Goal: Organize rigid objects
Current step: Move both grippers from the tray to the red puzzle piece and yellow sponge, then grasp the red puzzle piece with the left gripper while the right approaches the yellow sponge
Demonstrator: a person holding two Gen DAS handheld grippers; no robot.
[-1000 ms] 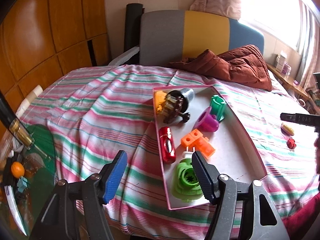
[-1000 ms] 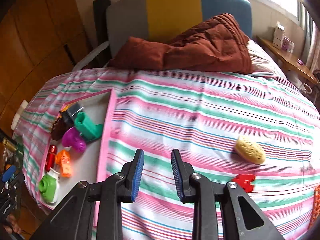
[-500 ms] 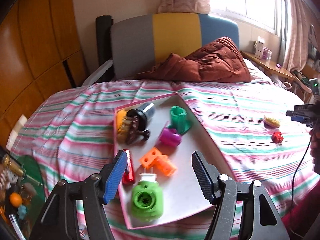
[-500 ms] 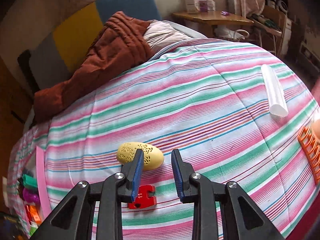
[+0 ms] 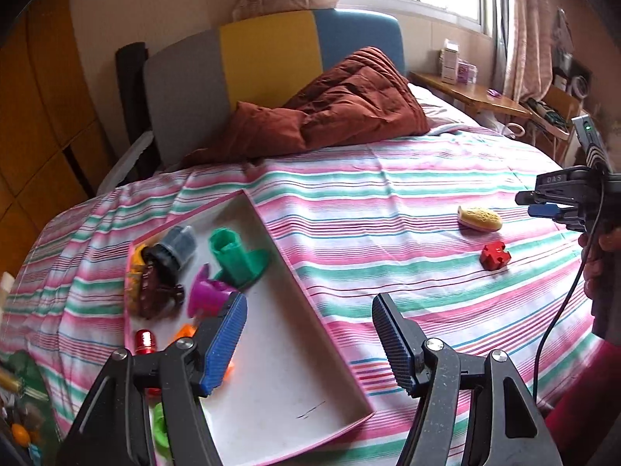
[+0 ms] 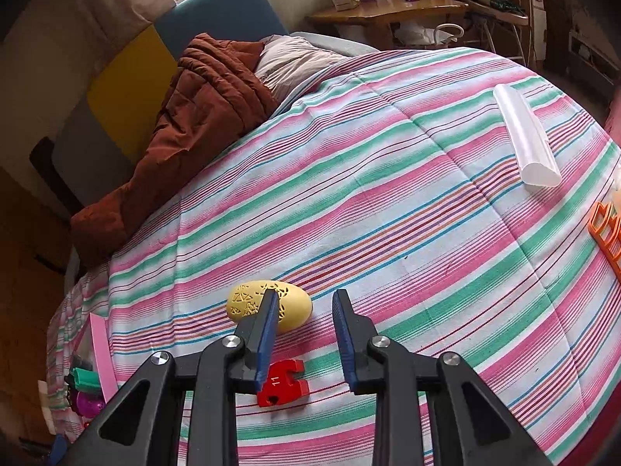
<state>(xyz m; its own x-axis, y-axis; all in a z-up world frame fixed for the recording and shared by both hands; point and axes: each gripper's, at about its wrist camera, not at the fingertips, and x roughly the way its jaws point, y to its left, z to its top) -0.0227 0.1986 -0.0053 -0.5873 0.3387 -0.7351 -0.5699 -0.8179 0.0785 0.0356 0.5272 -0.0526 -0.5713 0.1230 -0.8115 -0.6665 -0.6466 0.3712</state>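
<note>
A pink-rimmed white tray (image 5: 295, 369) lies on the striped bed. It holds a green piece (image 5: 233, 256), a purple piece (image 5: 209, 295), a grey-capped black cylinder (image 5: 176, 246), a red cylinder (image 5: 145, 341) and other small parts. My left gripper (image 5: 308, 310) hangs open over the tray's right rim, nothing between its pads. To the right on the bedspread lie a yellow perforated oval (image 6: 248, 303) and a red notched block (image 6: 283, 386). My right gripper (image 6: 305, 297) hovers just above them, jaws drawn close and empty. Its left finger overlaps the oval in the right wrist view.
A white tube (image 6: 526, 139) and an orange grid piece (image 6: 605, 229) lie further right on the bed. A brown quilt (image 5: 330, 116) is heaped at the headboard. A wooden side table (image 6: 388, 9) stands beyond. A person's hand (image 5: 597, 256) holds the right gripper.
The left gripper has swung right across the tray, from over its near end to its right rim. The right gripper moved right, from beside the tray to the oval and block, then stopped.
</note>
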